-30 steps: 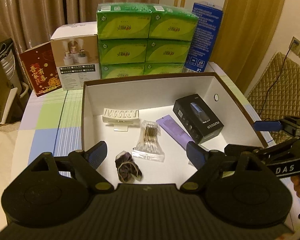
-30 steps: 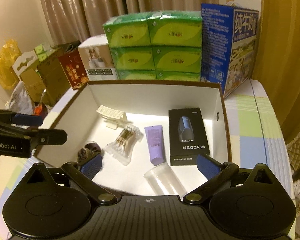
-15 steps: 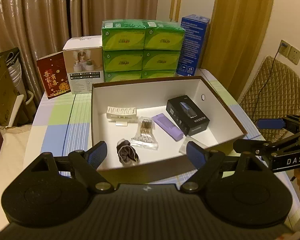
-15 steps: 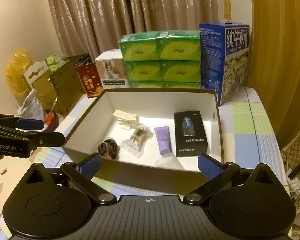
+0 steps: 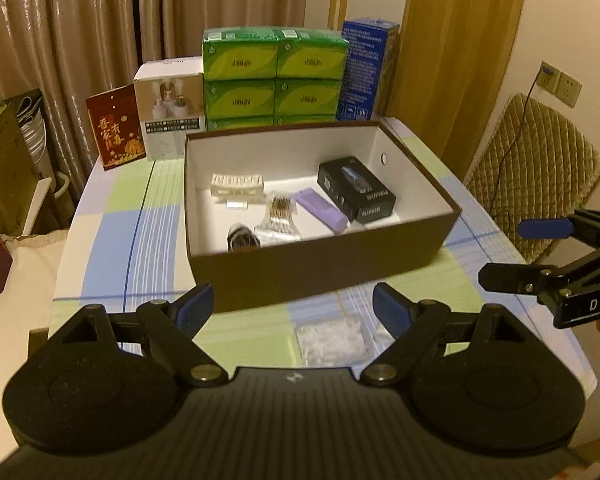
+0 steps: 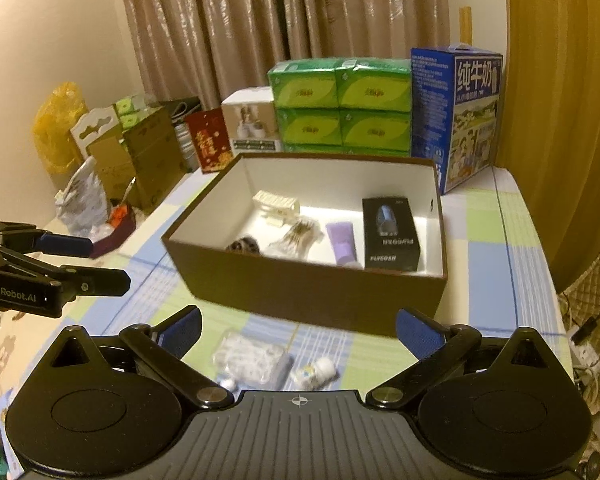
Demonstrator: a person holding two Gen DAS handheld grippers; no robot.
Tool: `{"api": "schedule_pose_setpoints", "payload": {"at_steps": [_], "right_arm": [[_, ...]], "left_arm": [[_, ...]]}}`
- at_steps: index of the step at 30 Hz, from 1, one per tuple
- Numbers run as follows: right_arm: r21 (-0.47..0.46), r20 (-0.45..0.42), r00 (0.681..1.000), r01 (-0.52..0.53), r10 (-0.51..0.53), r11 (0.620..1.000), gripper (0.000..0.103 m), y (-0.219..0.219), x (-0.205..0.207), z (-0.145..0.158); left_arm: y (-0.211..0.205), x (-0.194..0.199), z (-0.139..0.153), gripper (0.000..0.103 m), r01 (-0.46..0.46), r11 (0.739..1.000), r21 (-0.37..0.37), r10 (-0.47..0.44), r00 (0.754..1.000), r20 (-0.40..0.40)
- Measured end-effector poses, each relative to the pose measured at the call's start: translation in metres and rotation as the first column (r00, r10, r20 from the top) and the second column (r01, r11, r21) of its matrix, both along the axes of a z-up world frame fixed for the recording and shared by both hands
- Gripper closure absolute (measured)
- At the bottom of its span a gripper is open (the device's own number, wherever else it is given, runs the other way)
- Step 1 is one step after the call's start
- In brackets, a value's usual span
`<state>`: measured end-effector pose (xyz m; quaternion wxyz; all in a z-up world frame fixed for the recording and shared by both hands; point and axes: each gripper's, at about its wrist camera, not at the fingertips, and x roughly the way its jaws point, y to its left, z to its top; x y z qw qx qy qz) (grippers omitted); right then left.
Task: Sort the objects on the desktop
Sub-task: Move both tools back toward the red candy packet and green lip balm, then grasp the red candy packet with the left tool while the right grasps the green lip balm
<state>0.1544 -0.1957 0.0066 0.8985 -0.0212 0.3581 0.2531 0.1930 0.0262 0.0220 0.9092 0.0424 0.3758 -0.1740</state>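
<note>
Left wrist view: the left hand-held gripper (image 5: 293, 307) stands wide with nothing between its blue pads, hovering over the checked worktop (image 5: 112, 220). Straight ahead of it sits the brown box (image 5: 320, 264), white inside. In the box, from this gripper's left to right, lie a dark crumpled bundle (image 5: 242, 238), a white slotted holder (image 5: 238, 183), a bag of cotton swabs (image 5: 278, 216), a purple tube (image 5: 320, 210) and a black carton (image 5: 356, 190). Just below the right finger a clear plastic packet (image 5: 330, 338) lies on the worktop, outside the box. The right hand-held gripper (image 5: 514, 252) shows at the far right, its jaws apart and empty. Behind the box stand green tissue packs (image 5: 274, 76).

Right wrist view: the right hand-held gripper (image 6: 298, 330) is likewise wide and empty. The box (image 6: 312, 288) is ahead of it. Between its fingers, close to the camera, lie the clear packet (image 6: 252, 360) and a small white bottle (image 6: 314, 372) on the worktop (image 6: 496, 272). The left hand-held gripper (image 6: 96, 260) shows at the left edge.
</note>
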Motion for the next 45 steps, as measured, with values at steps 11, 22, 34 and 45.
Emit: {"api": "schedule_pose_setpoints", "payload": {"at_steps": [11,22,34,45], "right_arm": [[-0.033,-0.065,0.998,0.005,-0.007,0.999,0.002,-0.011,-0.029,-0.024],[-0.074,-0.157,0.987,0.034,-0.046,0.997,0.002,-0.022,-0.045,-0.058],[-0.117,-0.243,0.963,0.091,-0.118,0.989,0.002,-0.037,-0.040,-0.095],[-0.113,-0.290,0.937,0.170,-0.196,0.979,0.002,-0.061,-0.035,-0.105]], "left_arm": [[-0.002,-0.039,-0.022,0.020,0.045,0.999,0.018,-0.044,0.998,-0.047],[-0.007,-0.060,-0.060,0.020,0.096,0.995,0.039,-0.090,0.986,-0.138],[-0.022,-0.059,-0.102,0.030,0.187,0.980,0.062,-0.173,0.968,-0.182],[-0.035,-0.034,-0.139,0.047,0.307,0.945,0.110,-0.279,0.935,-0.218]]}}
